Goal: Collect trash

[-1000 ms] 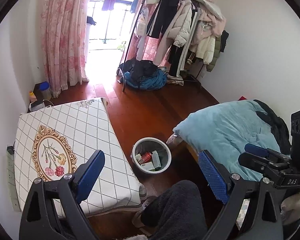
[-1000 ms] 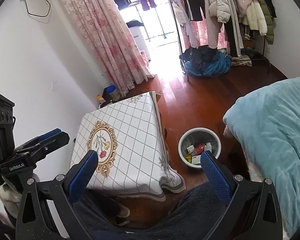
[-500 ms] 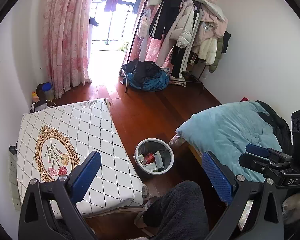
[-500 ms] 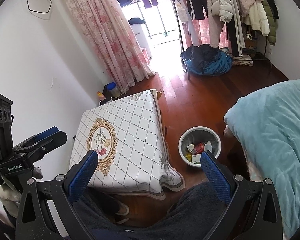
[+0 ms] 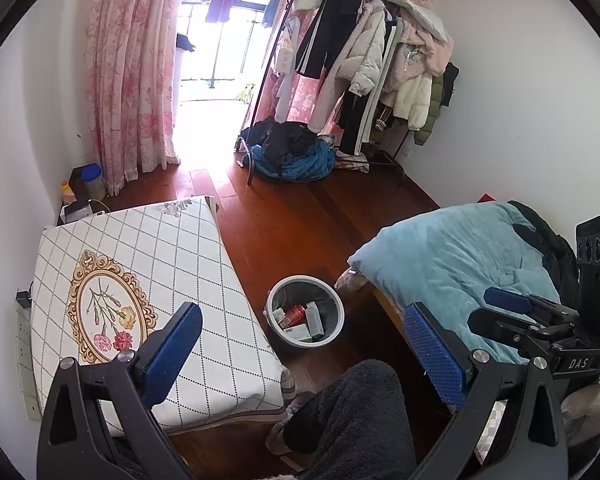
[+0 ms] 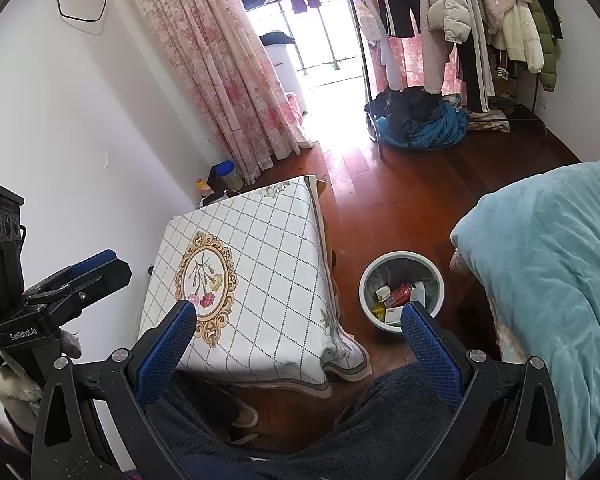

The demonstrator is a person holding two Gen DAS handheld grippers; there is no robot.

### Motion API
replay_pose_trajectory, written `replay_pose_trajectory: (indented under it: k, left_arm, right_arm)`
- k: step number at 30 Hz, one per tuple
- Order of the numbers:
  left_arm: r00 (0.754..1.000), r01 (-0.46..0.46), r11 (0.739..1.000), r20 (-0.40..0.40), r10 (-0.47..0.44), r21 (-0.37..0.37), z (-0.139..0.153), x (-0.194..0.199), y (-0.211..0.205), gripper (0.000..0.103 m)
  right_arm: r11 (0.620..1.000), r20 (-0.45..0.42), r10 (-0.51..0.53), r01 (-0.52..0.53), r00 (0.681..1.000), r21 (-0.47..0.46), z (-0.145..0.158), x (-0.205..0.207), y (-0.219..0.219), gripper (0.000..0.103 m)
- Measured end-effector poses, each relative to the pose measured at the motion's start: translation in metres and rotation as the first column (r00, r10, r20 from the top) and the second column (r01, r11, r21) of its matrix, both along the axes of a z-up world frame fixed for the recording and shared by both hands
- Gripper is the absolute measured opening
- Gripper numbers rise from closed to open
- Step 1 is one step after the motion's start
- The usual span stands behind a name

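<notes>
A round grey trash bin [image 5: 305,341] stands on the wooden floor between the table and the bed; it also shows in the right wrist view [image 6: 402,260]. It holds a red can [image 5: 293,313] and several cartons and wrappers [image 6: 392,314]. My left gripper [image 5: 300,344] is open and empty, held high above the floor. My right gripper [image 6: 298,338] is open and empty, also held high. Each gripper shows in the other's view, at the right edge [image 5: 540,320] and at the left edge [image 6: 60,284].
A low table with a checked, flower-printed cloth [image 5: 140,280] stands to the left of the bin. A bed with a blue blanket [image 5: 452,256] is to the right. A clothes rack [image 5: 364,60] and a clothes pile [image 5: 292,152] stand at the back. My legs [image 5: 352,420] are below.
Both grippers have risen and tilted slightly, so the room and the bin sit a little lower in view. Both stay open and empty.
</notes>
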State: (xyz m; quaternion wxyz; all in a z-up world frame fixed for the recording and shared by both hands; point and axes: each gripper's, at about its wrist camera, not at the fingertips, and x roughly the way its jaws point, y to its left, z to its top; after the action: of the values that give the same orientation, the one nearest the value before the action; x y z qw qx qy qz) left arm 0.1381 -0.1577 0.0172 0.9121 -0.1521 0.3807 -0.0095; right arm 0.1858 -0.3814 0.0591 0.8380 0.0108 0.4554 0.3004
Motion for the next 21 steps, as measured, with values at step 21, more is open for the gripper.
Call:
replay_pose_trajectory:
  k: [21]
  left_arm:
    - [0.999, 0.035, 0.999, 0.013, -0.035, -0.010, 0.005, 0.002, -0.012, 0.103]
  right_arm:
    - [1.000, 0.005, -0.010, 0.010, 1.000, 0.001, 0.001, 0.000, -0.010, 0.103]
